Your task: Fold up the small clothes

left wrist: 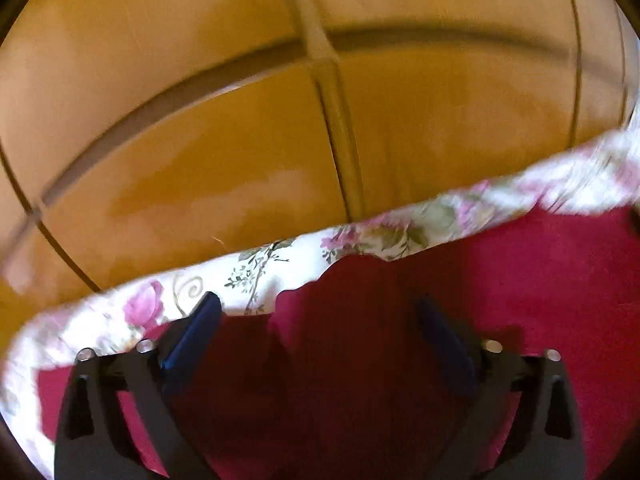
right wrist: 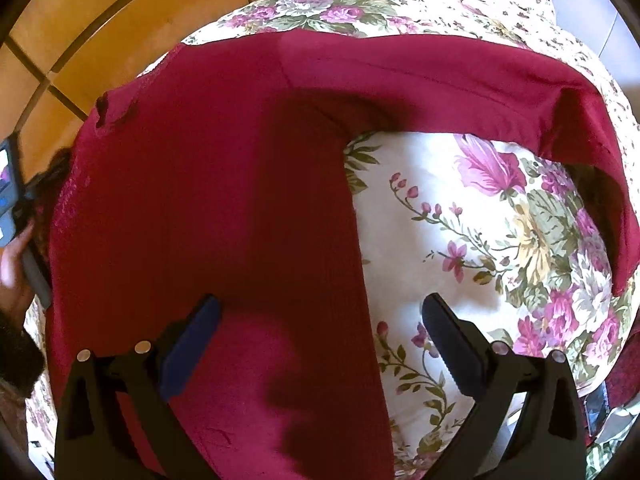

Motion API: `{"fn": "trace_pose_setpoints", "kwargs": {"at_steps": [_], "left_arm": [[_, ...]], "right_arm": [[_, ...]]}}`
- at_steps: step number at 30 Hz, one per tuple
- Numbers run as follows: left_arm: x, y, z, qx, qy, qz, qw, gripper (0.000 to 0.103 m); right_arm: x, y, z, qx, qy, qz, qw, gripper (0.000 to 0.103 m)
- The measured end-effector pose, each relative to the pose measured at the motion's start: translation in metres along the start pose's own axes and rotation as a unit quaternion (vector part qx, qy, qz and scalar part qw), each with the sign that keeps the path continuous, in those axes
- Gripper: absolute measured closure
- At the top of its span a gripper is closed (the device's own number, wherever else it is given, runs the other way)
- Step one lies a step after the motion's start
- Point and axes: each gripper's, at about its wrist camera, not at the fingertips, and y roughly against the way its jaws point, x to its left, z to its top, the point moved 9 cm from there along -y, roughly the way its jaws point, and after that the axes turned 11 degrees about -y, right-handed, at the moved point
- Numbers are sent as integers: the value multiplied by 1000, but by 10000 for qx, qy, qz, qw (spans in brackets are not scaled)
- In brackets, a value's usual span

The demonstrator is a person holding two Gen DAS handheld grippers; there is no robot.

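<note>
The left claw point(left wrist: 320, 312) gapes wide over the red garment point(left wrist: 500, 280), gripping nothing. The right claw point(right wrist: 320, 312) also stands apart above it, flowered bedspread point(right wrist: 500, 220) at three o'clock.

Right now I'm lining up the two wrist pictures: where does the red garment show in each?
Left wrist view: the red garment fills the lower right, under the open left gripper.
Right wrist view: the red garment covers the left and top, arching round to the right edge.
Shared landmark: the floral bedcover, with the orange floor tiles beyond it.
</note>
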Motion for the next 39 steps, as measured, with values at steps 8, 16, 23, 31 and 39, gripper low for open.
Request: {"fn": "trace_pose_setpoints", "kwargs": {"at_steps": [8, 16, 23, 31, 39], "left_arm": [[80, 56, -67, -392, 1232, -735, 9889, 6], [195, 89, -191, 42, 3771, -860, 9222, 25], [236, 76, -221, -9, 5338, -1642, 8295, 45], [261, 50, -230, 97, 6149, -1412, 7758, 94], [336, 69, -204, -321, 5536, -657, 8296, 95]], "right_arm": [[8, 7, -15, 20, 118, 79, 9999, 2], [15, 16, -29, -2, 294, 114, 9995, 2], [16, 9, -37, 128, 467, -60, 9988, 2], [11, 9, -40, 202, 383, 0, 9991, 2], [11, 6, -41, 220, 377, 14, 9990, 2]]}}
